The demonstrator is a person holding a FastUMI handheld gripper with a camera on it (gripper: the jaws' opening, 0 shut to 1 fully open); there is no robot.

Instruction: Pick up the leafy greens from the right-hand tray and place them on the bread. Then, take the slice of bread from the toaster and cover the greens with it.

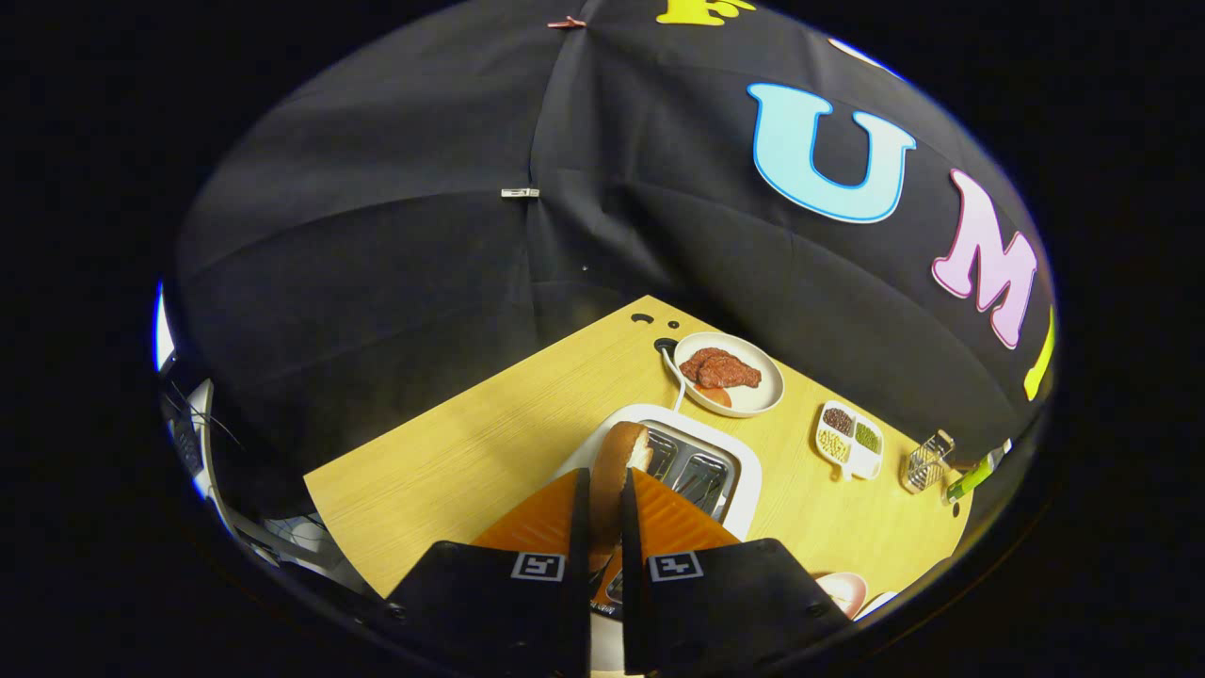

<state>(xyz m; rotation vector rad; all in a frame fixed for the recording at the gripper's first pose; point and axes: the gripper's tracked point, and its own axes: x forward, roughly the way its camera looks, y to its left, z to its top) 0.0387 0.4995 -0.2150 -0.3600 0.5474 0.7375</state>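
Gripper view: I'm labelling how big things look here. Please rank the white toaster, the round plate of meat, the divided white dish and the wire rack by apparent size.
1. White toaster, partly hidden behind the bread slice clamped in the gripper jaws.
2. Round white plate of meat.
3. Divided white dish.
4. Wire rack.

Bread slice lower part hidden between claw fingers; toaster partly covered (near side).

Even overhead light on the table, soft shadows, sharp centre, strong fisheye bending at the rim
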